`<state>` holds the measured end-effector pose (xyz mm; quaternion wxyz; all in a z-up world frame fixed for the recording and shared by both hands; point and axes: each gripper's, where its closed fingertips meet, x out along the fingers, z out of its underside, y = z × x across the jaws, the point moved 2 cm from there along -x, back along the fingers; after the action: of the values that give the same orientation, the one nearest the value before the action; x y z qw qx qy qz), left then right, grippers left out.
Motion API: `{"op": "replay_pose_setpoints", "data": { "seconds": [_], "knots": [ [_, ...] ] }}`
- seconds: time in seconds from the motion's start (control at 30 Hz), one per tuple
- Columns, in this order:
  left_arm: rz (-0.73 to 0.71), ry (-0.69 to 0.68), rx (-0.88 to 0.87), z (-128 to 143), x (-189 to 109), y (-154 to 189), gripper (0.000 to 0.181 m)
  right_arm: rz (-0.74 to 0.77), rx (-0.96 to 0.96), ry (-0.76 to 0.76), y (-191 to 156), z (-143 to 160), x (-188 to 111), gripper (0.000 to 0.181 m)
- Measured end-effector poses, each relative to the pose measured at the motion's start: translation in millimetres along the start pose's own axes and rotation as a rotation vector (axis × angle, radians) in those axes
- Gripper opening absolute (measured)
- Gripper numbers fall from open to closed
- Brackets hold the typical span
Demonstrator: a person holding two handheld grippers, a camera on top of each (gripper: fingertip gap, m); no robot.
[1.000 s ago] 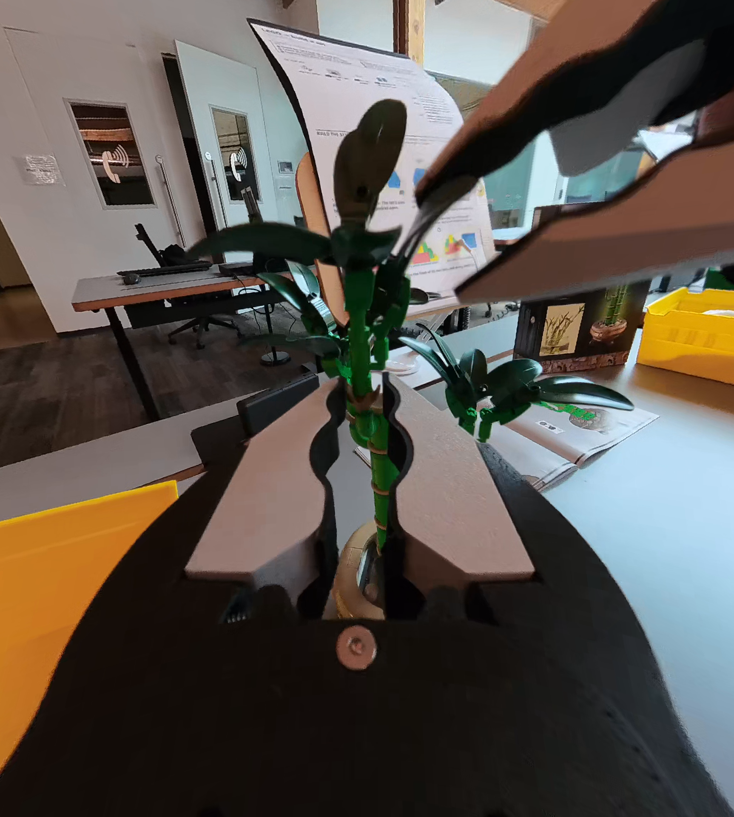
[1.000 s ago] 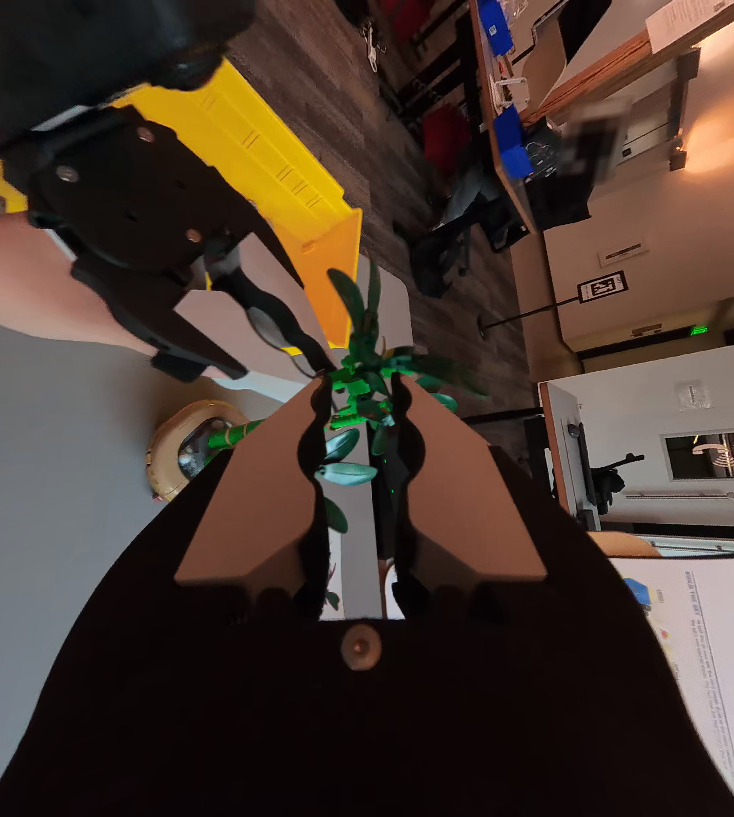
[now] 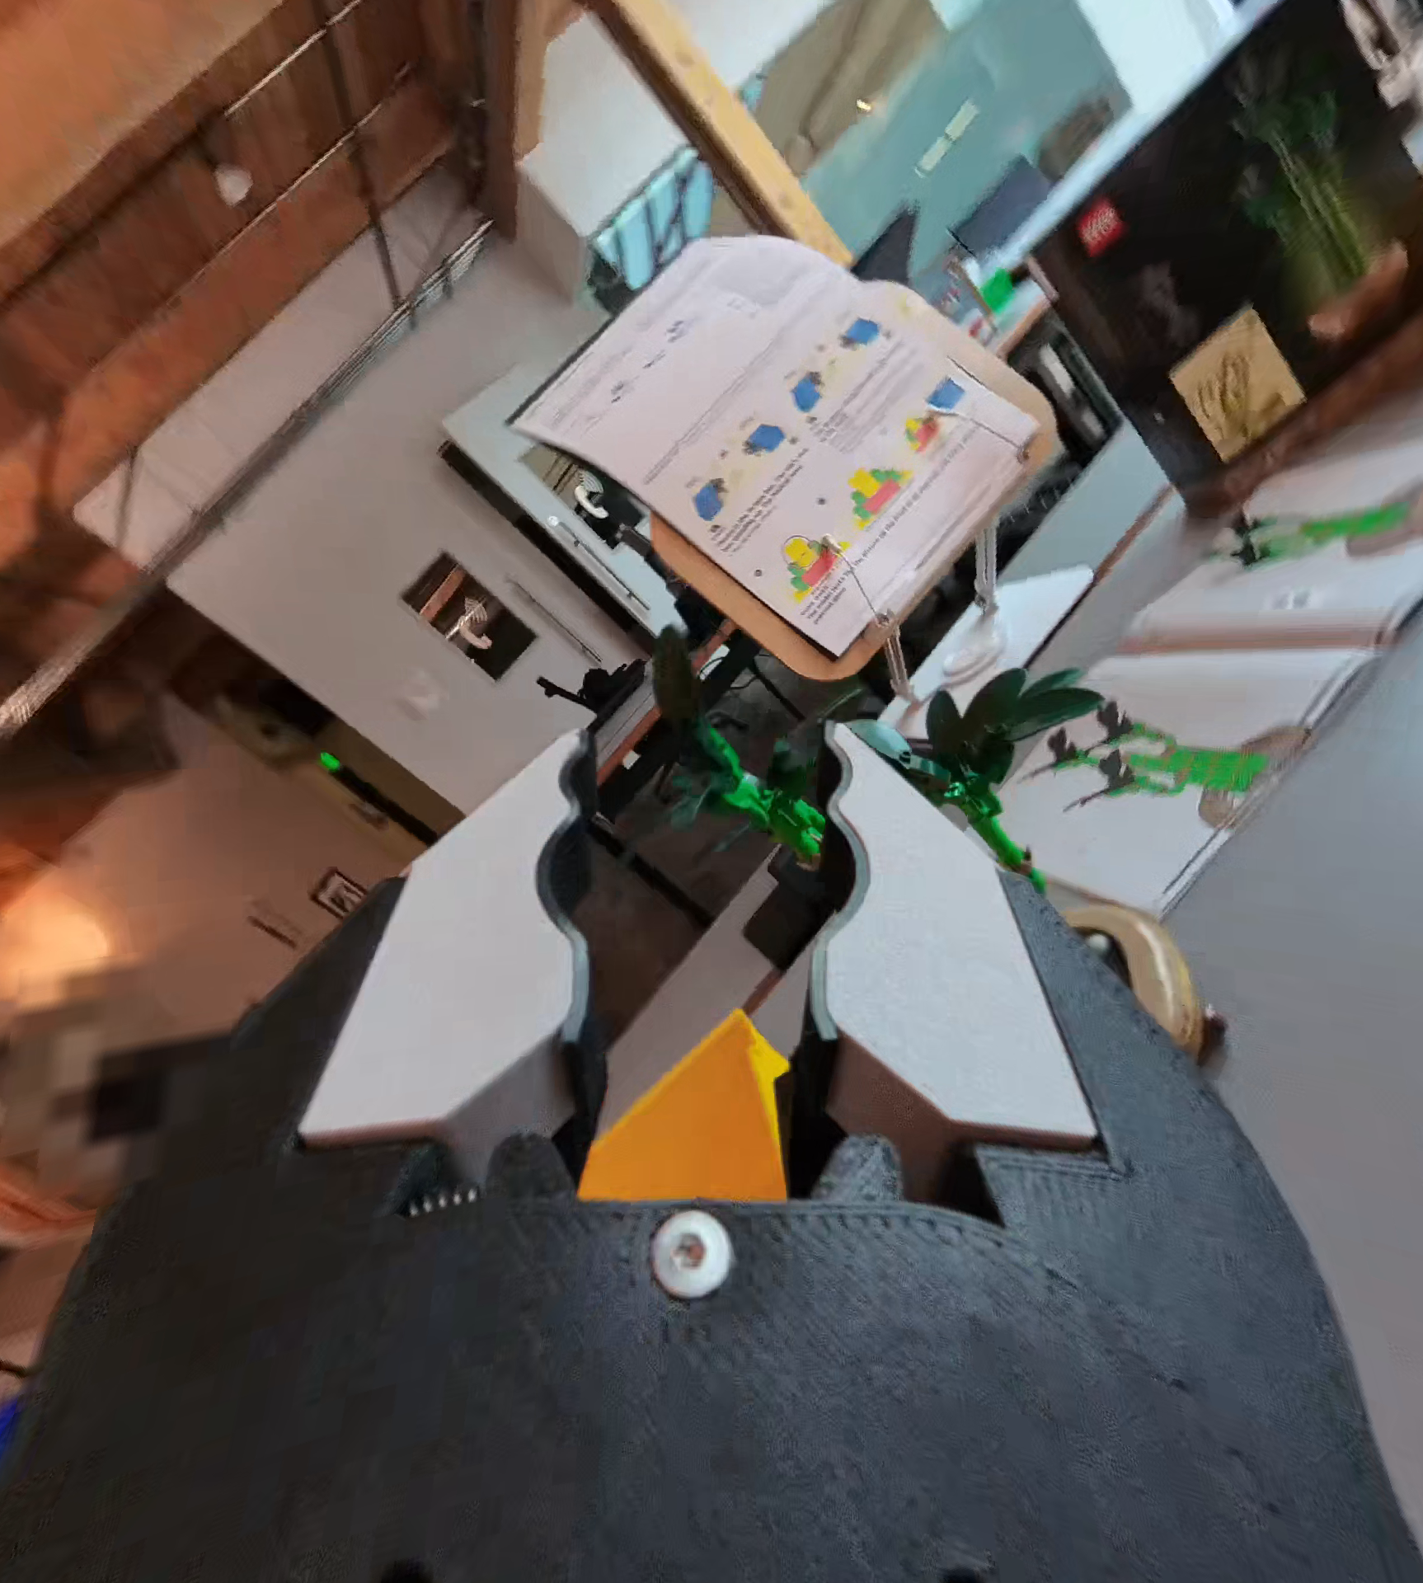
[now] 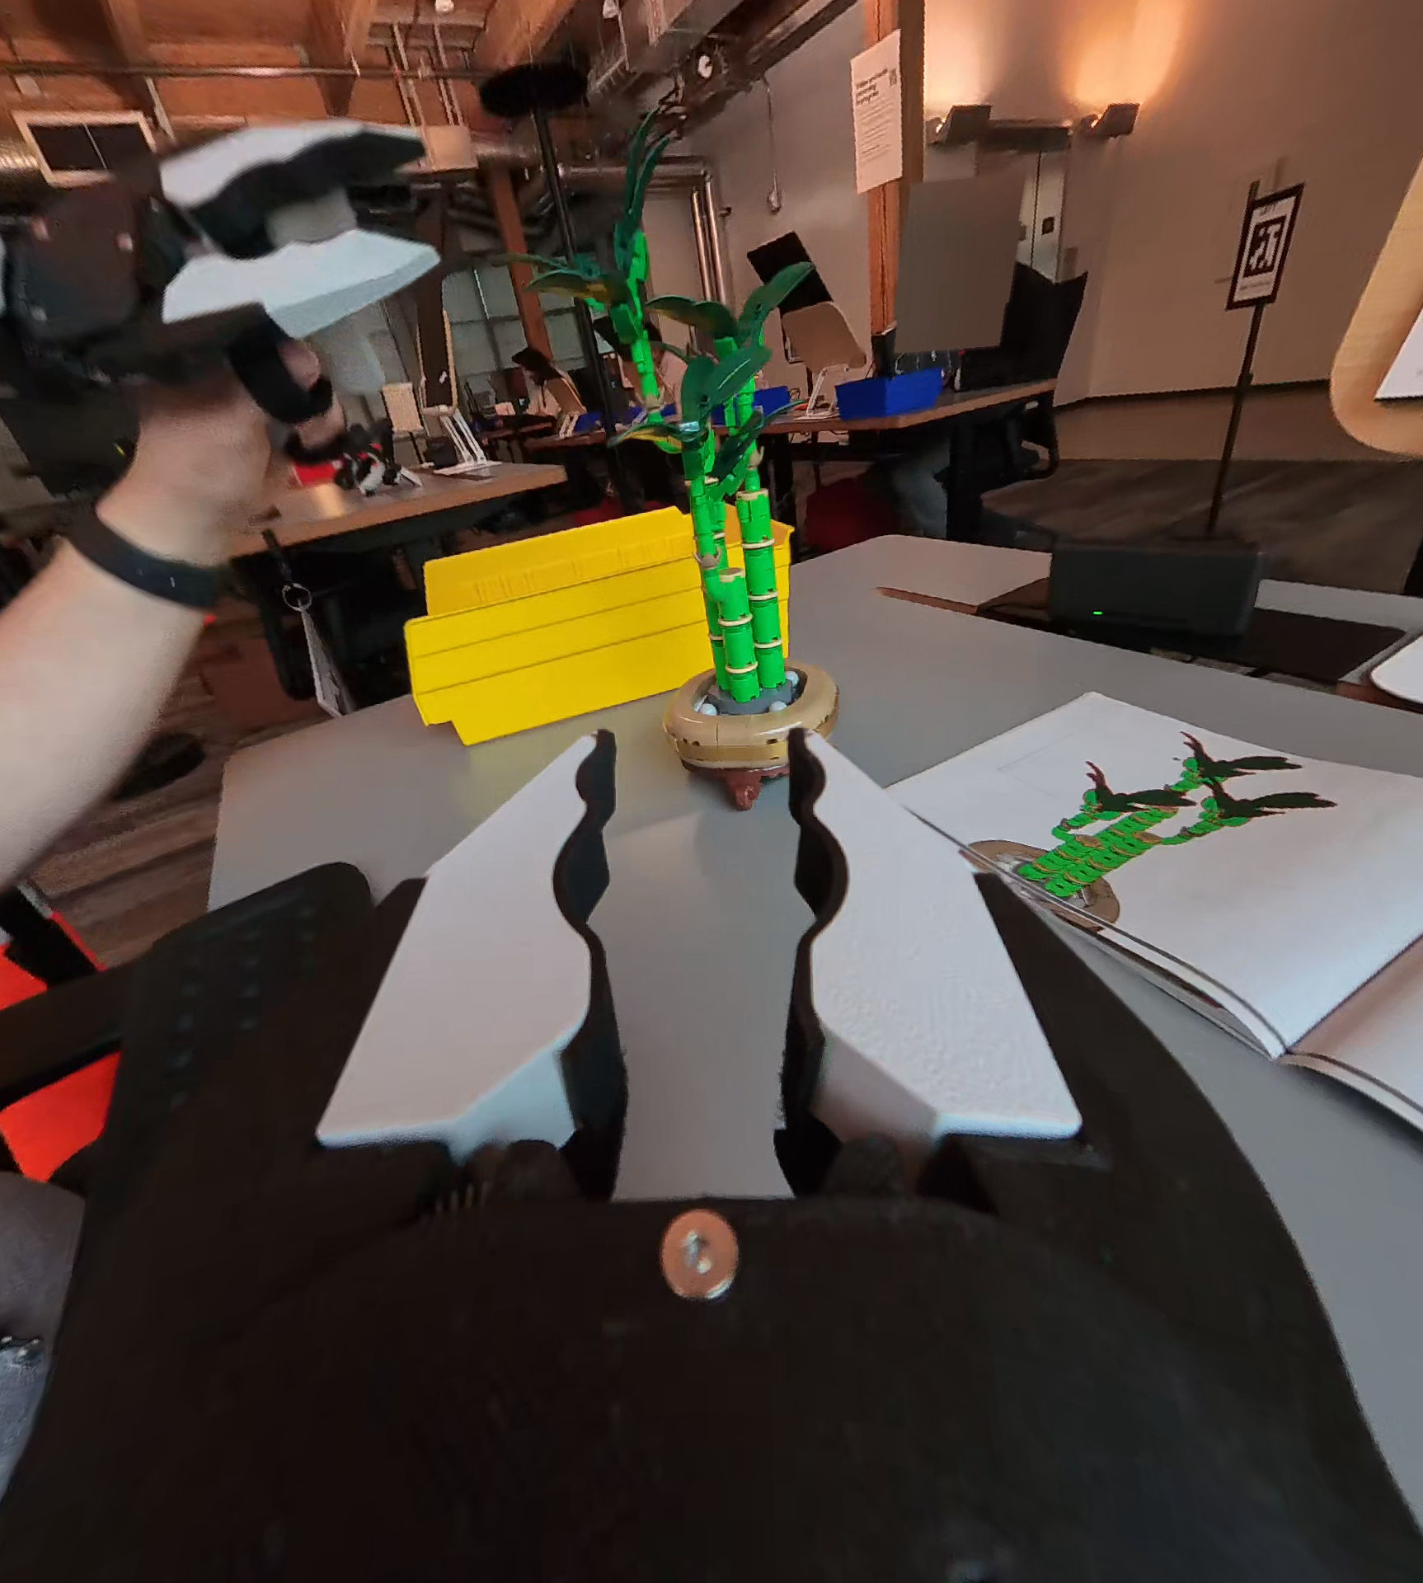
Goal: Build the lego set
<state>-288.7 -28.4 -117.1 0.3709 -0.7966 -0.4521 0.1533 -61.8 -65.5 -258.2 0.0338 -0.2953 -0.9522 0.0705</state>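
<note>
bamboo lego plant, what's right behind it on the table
A yellow bin sits on the grey table behind the bamboo plant. The green stalks cover part of the bin's right end, and its inside is not visible from here.

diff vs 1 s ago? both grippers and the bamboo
Both let go and backed off. The left gripper, earlier shut on the stalk, is open and lifted up to the left. The right gripper, earlier at the leaves, is open and pulled back, level. The lego bamboo stands free on the table; yellow bin and open booklet unchanged.
</note>
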Motion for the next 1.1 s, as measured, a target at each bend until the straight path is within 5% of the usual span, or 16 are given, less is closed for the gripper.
{"op": "replay_pose_setpoints", "data": {
  "seconds": [0.27,0.53,0.67,0.8,0.9,0.97,1.1],
  "knots": [
    [0.166,-0.228,0.125,36.1,26.0,19.5,0.050,-0.044,-0.049,-0.035,-16.8,4.8,2.7,0.042],
    [0.084,-0.193,0.101,37.7,17.5,25.6,0.050,-0.067,-0.070,-0.058,-24.7,9.3,5.8,0.042],
    [0.002,-0.150,-0.090,27.1,-4.2,29.8,0.055,-0.051,-0.063,-0.062,-22.7,10.6,4.3,0.043],
    [0.111,-0.067,-0.458,24.3,-26.9,98.1,0.053,0.064,-0.097,-0.096,-7.4,17.6,0.0,0.045],
    [0.227,-0.246,-0.576,47.9,-23.0,166.5,0.061,0.347,-0.169,-0.191,29.7,28.1,-11.4,0.048],
    [0.293,-0.393,-0.568,60.4,-16.5,200.7,0.067,0.524,-0.174,-0.274,52.7,37.0,-22.7,0.064],
    [0.503,-0.520,-0.642,47.6,9.7,250.5,0.114,0.672,-0.091,-0.452,78.2,58.1,-44.1,0.113]
  ]
}}
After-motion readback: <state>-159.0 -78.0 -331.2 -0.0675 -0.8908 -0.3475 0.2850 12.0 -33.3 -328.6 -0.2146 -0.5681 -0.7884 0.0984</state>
